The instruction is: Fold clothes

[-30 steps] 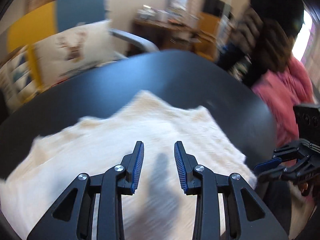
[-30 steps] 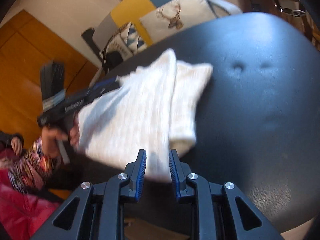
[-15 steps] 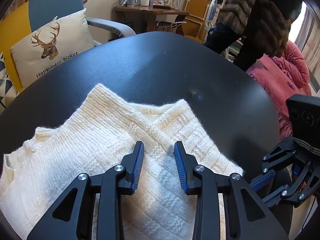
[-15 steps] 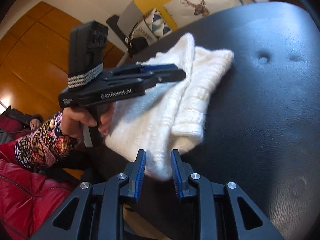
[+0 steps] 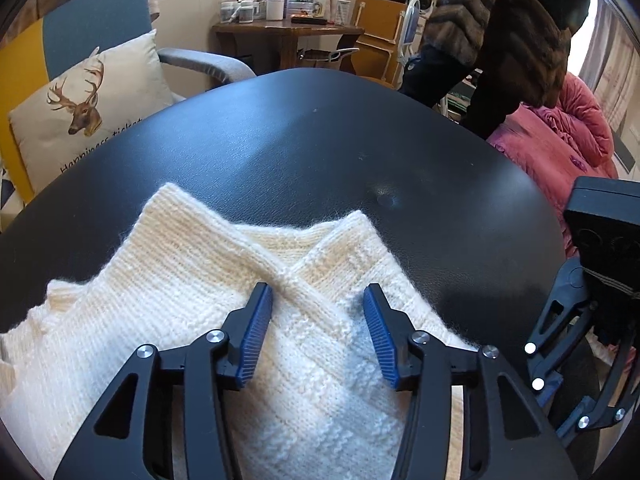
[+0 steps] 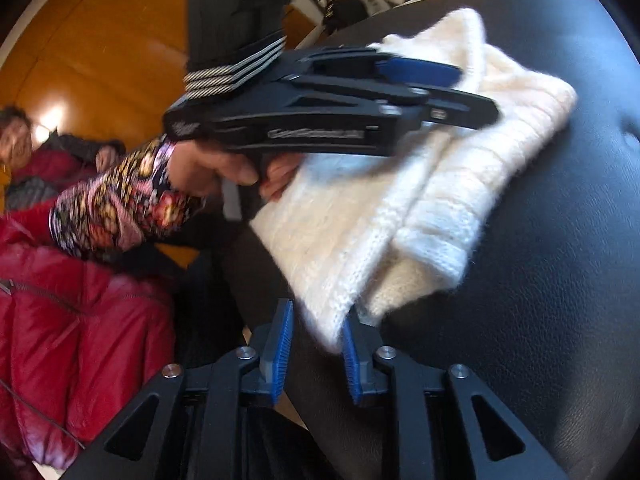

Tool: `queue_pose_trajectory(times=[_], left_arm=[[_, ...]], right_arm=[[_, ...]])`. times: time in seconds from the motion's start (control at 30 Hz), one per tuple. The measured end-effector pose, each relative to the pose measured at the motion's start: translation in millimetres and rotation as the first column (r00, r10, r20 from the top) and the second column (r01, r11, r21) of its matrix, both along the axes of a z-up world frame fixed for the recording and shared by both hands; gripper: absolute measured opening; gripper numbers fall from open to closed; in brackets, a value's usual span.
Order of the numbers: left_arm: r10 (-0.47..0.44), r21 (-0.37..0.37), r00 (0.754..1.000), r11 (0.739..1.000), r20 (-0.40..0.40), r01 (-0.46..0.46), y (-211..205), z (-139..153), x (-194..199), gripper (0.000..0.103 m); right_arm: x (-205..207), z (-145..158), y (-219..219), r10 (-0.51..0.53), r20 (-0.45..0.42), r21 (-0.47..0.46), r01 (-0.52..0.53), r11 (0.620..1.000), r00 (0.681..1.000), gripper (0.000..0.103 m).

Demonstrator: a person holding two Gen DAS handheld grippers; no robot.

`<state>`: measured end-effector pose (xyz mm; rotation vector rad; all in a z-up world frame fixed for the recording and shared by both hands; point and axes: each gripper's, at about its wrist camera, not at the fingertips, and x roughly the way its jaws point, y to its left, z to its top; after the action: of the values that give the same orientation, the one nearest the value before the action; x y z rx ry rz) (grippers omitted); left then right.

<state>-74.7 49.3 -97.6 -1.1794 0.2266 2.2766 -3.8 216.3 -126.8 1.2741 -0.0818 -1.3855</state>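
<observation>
1. Hovering over the folded cream knit sweater (image 5: 224, 320), the left gripper (image 5: 318, 328) is seen with its blue-padded jaws well apart, and they have just been opening wider. Nothing is clamped between them; only the knit shows in the gap, right where two folded flaps cross. Whether the tips actually touch the wool can't be told.
2. The right gripper (image 6: 316, 344) is found at the near corner of the sweater (image 6: 400, 208), jaws fairly close together and just closed in a bit more. A corner of the knit hangs down between the pads; the right-hand pad looks to be against it, but a gap is left on the other side, so no real clamp can be called.
3. The sweater is laid on a black leather-look surface (image 5: 320, 152), folded into a chunky bundle with a ribbed cuff turned up near the right gripper.
4. In the right wrist view a big chunk of the sweater is blocked by the left gripper (image 6: 416, 80), gripped by a hand (image 6: 224, 168) in a floral sleeve (image 6: 120, 208).
5. Round the edges: a deer-print cushion (image 5: 88, 104) on a blue and yellow chair (image 5: 96, 16), a wooden side table (image 5: 284, 36) cluttered with cups, a pink padded coat (image 5: 560, 144), and a shiny red coat (image 6: 80, 340) lower left in the right wrist view.
</observation>
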Motion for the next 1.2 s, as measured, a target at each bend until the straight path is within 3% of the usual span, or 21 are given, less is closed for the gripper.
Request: queue_pose_trajectory(times=[0.23, 0.43, 0.7, 0.87, 0.9, 1.0, 1.07, 1.13, 1.2], left_arm=[[-0.017, -0.004, 1.0, 1.0, -0.006, 0.017, 6.4, -3.5, -0.9, 0.062], [-0.014, -0.014, 1.0, 1.0, -0.017, 0.014, 9.1, -6.7, -0.5, 0.065], [-0.018, -0.01, 1.0, 1.0, -0.015, 0.018, 10.1, -6.5, -1.2, 0.069], [-0.009, 0.001, 0.999, 1.0, -0.033, 0.009, 6.9, 4.2, 2.1, 0.069], [-0.006, 0.01, 0.999, 1.0, -0.04, 0.006, 5.1, 8.3, 3.2, 0.069], [0.033, 0.061, 0.997, 0.998, -0.072, -0.029, -10.6, 24.9, 7.8, 0.069], [0.084, 0.088, 0.993, 0.993, -0.088, -0.076, -27.3, 33.1, 11.9, 0.069], [0.143, 0.09, 0.984, 0.987, -0.107, -0.134, -45.4, 36.0, 17.9, 0.069], [0.202, 0.094, 0.971, 0.977, -0.125, -0.191, -63.2, 38.0, 24.1, 0.069]], right_arm=[[12.9, 1.7, 4.2, -0.006, -0.043, 0.032, 0.007, 0.999, 0.999, 0.014], [36.7, 15.8, -14.5, 0.033, -0.216, 0.147, -0.001, 0.989, 0.976, 0.014], [44.3, 9.2, -0.4, -0.124, -0.214, 0.06, 0.14, 0.988, 0.969, 0.01], [49.8, 14.1, 9.0, -0.229, -0.269, 0.043, 0.249, 0.968, 0.936, 0.018], [50.3, 15.7, 12.3, -0.258, -0.275, 0.036, 0.278, 0.96, 0.926, 0.023], [50.7, 22.9, 32.3, -0.392, -0.222, -0.023, 0.397, 0.917, 0.893, 0.023], [47.8, 33.2, 53.6, -0.517, -0.205, -0.078, 0.513, 0.855, 0.831, 0.023], [46.9, 45.5, 70.0, -0.635, -0.226, -0.117, 0.626, 0.771, 0.739, 0.026], [44.6, 59.9, 73.0, -0.693, -0.257, -0.162, 0.677, 0.718, 0.674, 0.026]])
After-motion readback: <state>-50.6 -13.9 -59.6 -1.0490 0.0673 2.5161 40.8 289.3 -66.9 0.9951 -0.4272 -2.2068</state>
